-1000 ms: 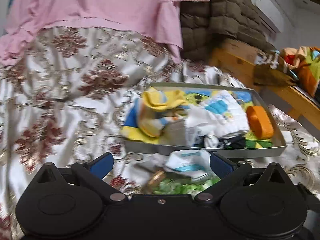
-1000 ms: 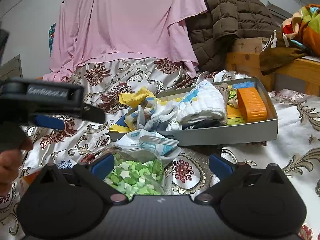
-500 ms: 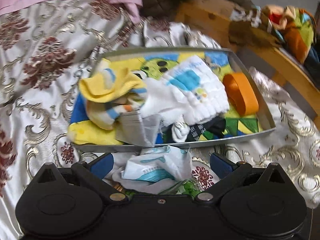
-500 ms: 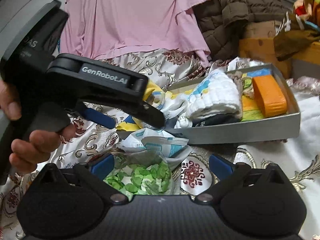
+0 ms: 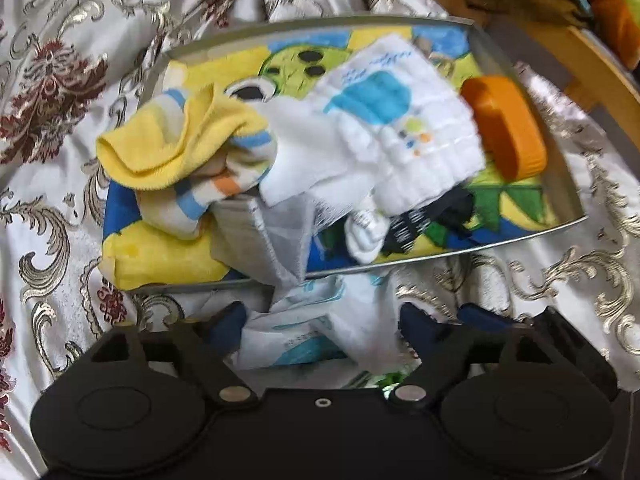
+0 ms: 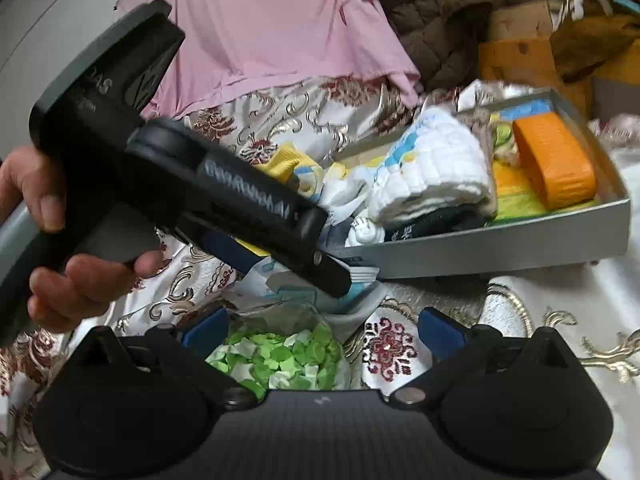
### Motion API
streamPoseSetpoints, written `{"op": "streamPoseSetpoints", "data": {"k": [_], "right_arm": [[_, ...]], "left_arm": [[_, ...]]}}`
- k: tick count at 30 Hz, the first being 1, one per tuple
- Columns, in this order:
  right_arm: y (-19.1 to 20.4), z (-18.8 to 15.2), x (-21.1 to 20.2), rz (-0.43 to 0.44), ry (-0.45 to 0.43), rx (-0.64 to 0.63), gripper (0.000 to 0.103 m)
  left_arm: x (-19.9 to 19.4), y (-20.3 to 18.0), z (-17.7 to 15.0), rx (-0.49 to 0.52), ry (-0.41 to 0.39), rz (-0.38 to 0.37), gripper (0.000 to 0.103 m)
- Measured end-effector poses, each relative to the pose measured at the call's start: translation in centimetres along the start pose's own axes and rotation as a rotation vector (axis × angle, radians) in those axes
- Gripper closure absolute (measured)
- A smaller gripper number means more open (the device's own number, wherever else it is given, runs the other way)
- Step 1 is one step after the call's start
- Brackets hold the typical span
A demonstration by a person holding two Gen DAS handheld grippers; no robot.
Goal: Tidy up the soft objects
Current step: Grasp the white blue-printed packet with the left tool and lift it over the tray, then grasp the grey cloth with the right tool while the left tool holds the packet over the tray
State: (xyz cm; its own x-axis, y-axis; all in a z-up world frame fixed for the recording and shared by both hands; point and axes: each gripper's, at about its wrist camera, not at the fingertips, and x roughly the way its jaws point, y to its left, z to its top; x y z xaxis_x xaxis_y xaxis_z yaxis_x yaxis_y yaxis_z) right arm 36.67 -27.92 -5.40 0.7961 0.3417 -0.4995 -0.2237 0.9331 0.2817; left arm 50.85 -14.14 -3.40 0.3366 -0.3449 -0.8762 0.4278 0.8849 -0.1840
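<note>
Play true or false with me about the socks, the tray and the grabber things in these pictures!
1. The orange block lies inside the grey tray. True.
2. The yellow striped sock lies on the floor. False: it rests at the tray's left end, draped over its edge.
3. The left gripper has a white and blue packet between its closing jaws. True.
4. The right gripper is shut on the folded white cloth. False: it is open, over a bag of green pieces; the cloth lies in the tray.
5. The tray sits on a bare wooden table. False: it sits on a flowered bedspread.
</note>
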Motion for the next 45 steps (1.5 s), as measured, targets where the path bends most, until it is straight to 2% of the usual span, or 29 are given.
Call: {"op": "streamPoseSetpoints", "data": {"k": [9, 14, 19, 25, 30, 33, 39, 45], "right_arm": [[-0.4, 1.6, 1.6, 0.023, 0.078, -0.01, 0.0], [-0.1, 2.0, 2.0, 0.031, 0.097, -0.021, 0.0], [0.6, 2.1, 2.4, 0.041, 0.115, -0.039, 0.0], [1.1, 2.6, 3.2, 0.041, 0.15, -0.045, 0.0], [1.2, 3.5, 4.4, 0.036, 0.219, -0.013, 0.001], [1.1, 4.1, 5.3, 0.068, 0.288, 0.004, 0.001], [1.2, 5.4, 7.0, 0.097, 0.372, -0.003, 0.002], [1.8, 6.1, 8.7, 0.093, 0.442, 0.008, 0.009]], "left_arm": [[0.7, 2.0, 0.3, -0.04, 0.019, -0.09, 0.032], [0.2, 3.1, -0.1, -0.053, -0.005, -0.142, 0.039], [-0.4, 3.9, -0.6, -0.083, -0.035, -0.178, 0.041], [-1.2, 4.8, -1.1, -0.101, -0.066, -0.18, 0.042], [-2.0, 5.3, -1.7, -0.1, -0.095, -0.168, 0.042], [-2.5, 5.9, -2.1, -0.114, -0.109, -0.174, 0.042], [-3.7, 8.0, -2.2, -0.192, -0.161, -0.175, 0.043], [-4.0, 8.8, -2.5, -0.197, -0.183, -0.166, 0.043]]}}
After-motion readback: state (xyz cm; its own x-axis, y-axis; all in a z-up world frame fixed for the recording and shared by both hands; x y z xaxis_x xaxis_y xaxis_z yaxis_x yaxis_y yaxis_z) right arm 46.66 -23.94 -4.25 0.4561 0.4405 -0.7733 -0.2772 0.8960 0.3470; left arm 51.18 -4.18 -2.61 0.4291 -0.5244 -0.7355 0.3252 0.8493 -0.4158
